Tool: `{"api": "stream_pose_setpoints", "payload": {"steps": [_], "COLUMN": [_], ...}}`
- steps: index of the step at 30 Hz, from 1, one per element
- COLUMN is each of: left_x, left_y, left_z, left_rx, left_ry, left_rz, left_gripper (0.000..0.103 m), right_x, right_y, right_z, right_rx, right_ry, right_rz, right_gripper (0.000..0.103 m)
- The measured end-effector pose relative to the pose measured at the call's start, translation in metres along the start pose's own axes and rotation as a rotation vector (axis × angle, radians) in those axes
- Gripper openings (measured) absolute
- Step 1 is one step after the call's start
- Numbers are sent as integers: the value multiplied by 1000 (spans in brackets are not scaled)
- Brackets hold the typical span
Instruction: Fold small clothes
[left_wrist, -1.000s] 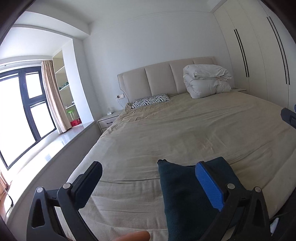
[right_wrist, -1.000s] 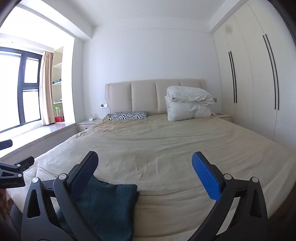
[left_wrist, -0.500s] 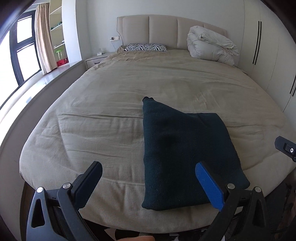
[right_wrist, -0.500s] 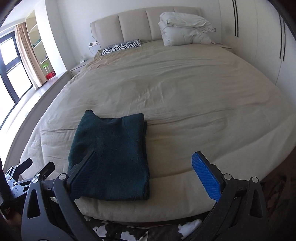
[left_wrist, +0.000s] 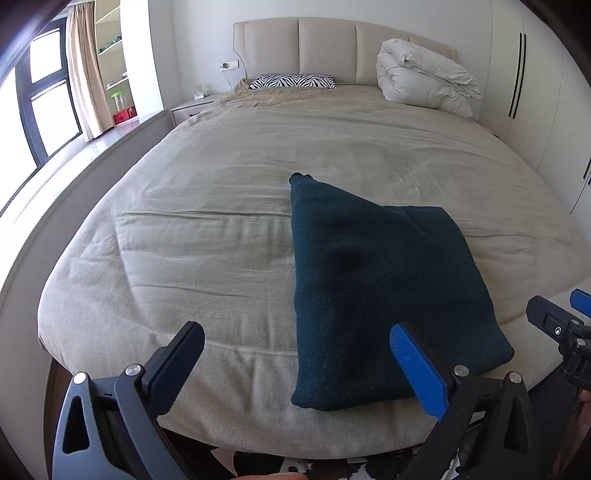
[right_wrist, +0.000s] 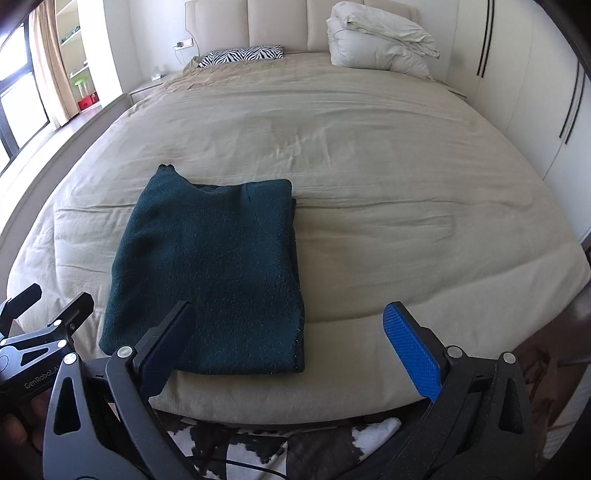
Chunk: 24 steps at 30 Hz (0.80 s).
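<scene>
Both grippers, left gripper (left_wrist: 297, 365) and right gripper (right_wrist: 297, 345), hung spread and empty above the bed (right_wrist: 369, 147) edge, since the sweater (right_wrist: 214, 273) lay folded there.

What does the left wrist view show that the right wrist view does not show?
Only the left wrist view shows the right gripper at its right edge, seen from outside. Only the right wrist view shows the left gripper at its left edge, and the black and white rug below the bed. Both show the dark green sweater folded near the bed's foot, the zebra pillow and the white duvet.
</scene>
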<state>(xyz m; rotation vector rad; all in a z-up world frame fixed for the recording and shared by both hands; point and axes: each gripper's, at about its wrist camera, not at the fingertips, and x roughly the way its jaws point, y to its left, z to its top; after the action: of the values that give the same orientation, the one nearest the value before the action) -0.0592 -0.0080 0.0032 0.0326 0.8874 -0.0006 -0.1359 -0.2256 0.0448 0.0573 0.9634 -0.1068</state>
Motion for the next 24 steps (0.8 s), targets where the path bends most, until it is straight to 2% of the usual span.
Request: {"api": "stream_pose_setpoints", "payload": {"steps": [24], "left_x": [7], "left_y": [-3], "left_z": [-3], "left_rx": [10], "left_ry": [19], "left_rz": [-7], "left_gripper": [103], "right_x": [12], "right_y": [1], "right_z": [-2], "right_rx": [0], "right_ry": [31], "right_rz": [-4], "right_gripper": [103]}}
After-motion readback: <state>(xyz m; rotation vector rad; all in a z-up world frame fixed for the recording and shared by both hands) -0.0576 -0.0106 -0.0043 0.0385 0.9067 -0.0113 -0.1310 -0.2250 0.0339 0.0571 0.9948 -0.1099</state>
